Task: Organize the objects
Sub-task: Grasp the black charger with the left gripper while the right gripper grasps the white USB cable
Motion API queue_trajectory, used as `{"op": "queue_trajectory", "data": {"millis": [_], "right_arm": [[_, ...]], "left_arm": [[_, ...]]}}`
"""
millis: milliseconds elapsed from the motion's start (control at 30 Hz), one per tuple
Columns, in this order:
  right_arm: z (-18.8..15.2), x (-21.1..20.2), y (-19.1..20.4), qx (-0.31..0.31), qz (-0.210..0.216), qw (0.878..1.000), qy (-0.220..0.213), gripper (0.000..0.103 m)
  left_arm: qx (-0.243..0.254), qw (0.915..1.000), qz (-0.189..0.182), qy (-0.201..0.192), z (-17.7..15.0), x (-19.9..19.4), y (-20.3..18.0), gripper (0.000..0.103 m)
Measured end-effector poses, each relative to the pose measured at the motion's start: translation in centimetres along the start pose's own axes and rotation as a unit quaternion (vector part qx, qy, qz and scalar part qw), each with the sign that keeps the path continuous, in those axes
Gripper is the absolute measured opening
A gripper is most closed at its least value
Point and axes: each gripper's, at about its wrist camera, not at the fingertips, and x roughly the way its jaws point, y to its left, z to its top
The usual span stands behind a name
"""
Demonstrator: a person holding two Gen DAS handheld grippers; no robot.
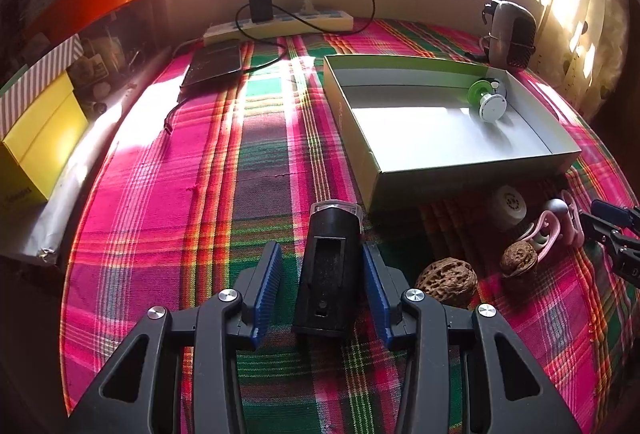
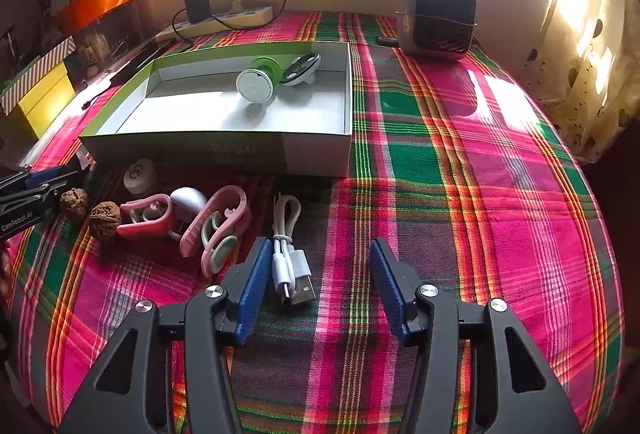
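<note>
Lying between the left tongs (image 1: 322, 276): a black device (image 1: 328, 270) on the plaid cloth (image 1: 260, 161); the blue pads stand apart at either side of it, a gap showing at each, so it is not gripped.
Right tongs (image 2: 316, 284): jaws apart over the cloth, holding nothing; a white USB cable (image 2: 288, 246) lies just inside the left pad, and whether it touches that pad I cannot tell.
Box (image 2: 224, 147): open and shallow, set on the desk beyond both tongs; a green-and-white round gadget (image 2: 258, 83) lies inside, toward its far right corner.
Loose things in front of the box: two walnuts (image 2: 105, 216), a small white round object (image 2: 138, 175), and pink clips (image 2: 216, 222) around a grey rounded piece (image 2: 188, 198).
Back of the desk: a power strip (image 1: 280, 23) with a black charger (image 1: 260, 3) plugged in, and a small heater (image 2: 440, 11) to the right.
</note>
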Motion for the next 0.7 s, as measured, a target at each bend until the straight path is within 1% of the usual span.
{"op": "queue_trajectory", "data": {"millis": [67, 133, 200, 233, 300, 333, 700], "right_arm": [[-0.02, -0.06, -0.15, 0.003, -0.001, 1.0, -0.001, 0.041], [-0.03, -0.1, -0.31, 0.006, -0.001, 1.0, -0.002, 0.038], [-0.04, -0.13, -0.44, 0.009, -0.002, 1.0, -0.003, 0.032], [-0.04, -0.14, -0.48, 0.01, -0.002, 1.0, -0.003, 0.027], [-0.03, -0.14, -0.61, 0.013, -0.002, 1.0, -0.004, 0.024], [-0.04, -0.14, -0.61, 0.013, -0.002, 1.0, -0.004, 0.022], [-0.14, -0.16, -0.72, 0.017, 0.0, 1.0, -0.005, 0.021]], "left_arm": [[0.0, 1.0, -0.001, -0.001, -0.04, 0.0, 0.01, 0.037], [0.001, 1.0, -0.002, -0.001, -0.06, 0.0, 0.0, 0.035], [0.0, 1.0, -0.003, -0.001, -0.04, 0.01, -0.01, 0.033], [-0.001, 1.0, -0.002, -0.001, -0.04, 0.01, 0.0, 0.03], [-0.006, 1.0, 0.0, -0.002, -0.03, -0.01, 0.13, 0.025], [-0.009, 1.0, -0.003, -0.002, -0.03, -0.02, 0.21, 0.025], [-0.008, 1.0, -0.003, -0.003, -0.1, -0.06, 0.2, 0.025]]}}
